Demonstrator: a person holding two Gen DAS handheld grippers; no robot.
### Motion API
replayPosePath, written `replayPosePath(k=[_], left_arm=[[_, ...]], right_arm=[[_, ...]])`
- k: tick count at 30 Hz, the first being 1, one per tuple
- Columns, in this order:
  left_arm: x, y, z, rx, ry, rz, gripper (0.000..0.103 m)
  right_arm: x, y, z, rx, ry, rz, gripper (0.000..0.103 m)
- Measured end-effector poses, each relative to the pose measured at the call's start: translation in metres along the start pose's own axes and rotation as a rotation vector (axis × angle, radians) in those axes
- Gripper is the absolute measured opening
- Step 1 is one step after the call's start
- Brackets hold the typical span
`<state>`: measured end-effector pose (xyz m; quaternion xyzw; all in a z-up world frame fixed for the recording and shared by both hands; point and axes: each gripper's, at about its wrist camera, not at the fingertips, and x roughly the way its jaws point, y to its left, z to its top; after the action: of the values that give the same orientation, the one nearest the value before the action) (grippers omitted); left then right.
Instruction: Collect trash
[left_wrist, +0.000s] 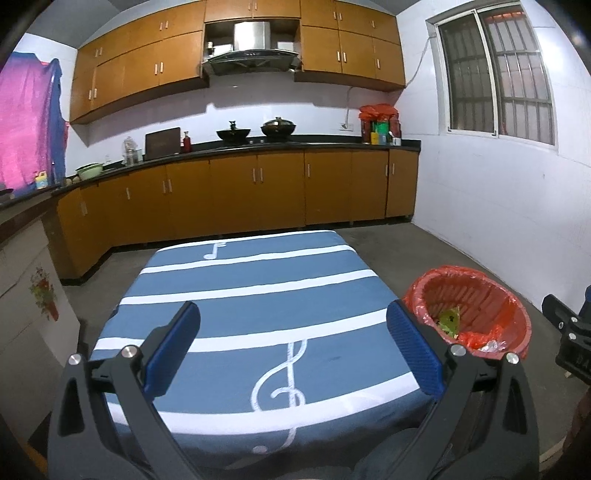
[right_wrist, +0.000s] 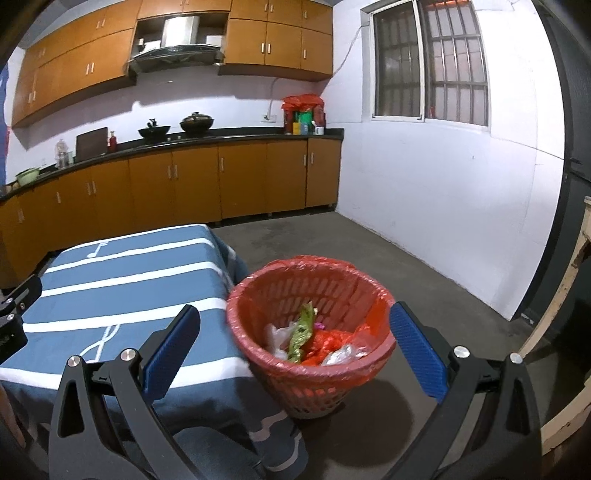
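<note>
Both tools, left (left_wrist: 293, 347) and right (right_wrist: 295, 350), gape empty, the right above the bin (right_wrist: 310, 365) of trash (right_wrist: 314, 339) beside the surface (left_wrist: 258, 291).

Left gripper (left_wrist: 293, 347): black angular frame, round silver screws, ribbed blue pads (left_wrist: 173, 349) on both fingers; right gripper (right_wrist: 295, 345) is built just the same

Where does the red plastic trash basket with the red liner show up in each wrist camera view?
Left wrist view: red plastic trash basket at lower right, beside the blue striped tablecloth.
Right wrist view: same basket at lower centre, between the open fingers of the right hand-held gripper.
Shared landmark: the tablecloth's white treble clef.
</note>
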<state>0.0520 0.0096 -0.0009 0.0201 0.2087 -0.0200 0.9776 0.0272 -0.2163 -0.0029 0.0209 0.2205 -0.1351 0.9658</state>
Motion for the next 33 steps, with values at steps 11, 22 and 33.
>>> replayPosePath(k=[11,22,33], left_arm=[[-0.025,0.011,-0.017,-0.006,0.002,0.032,0.099],[-0.042,0.015,-0.029,-0.023,0.004,0.028,0.099],[-0.05,0.011,-0.035,-0.03,0.012,0.015,0.099]], right_arm=[[-0.021,0.014,-0.014,-0.037,-0.024,0.011,0.101],[-0.034,0.017,-0.02,-0.027,-0.034,0.006,0.101],[-0.037,0.015,-0.03,-0.009,-0.006,-0.02,0.101]])
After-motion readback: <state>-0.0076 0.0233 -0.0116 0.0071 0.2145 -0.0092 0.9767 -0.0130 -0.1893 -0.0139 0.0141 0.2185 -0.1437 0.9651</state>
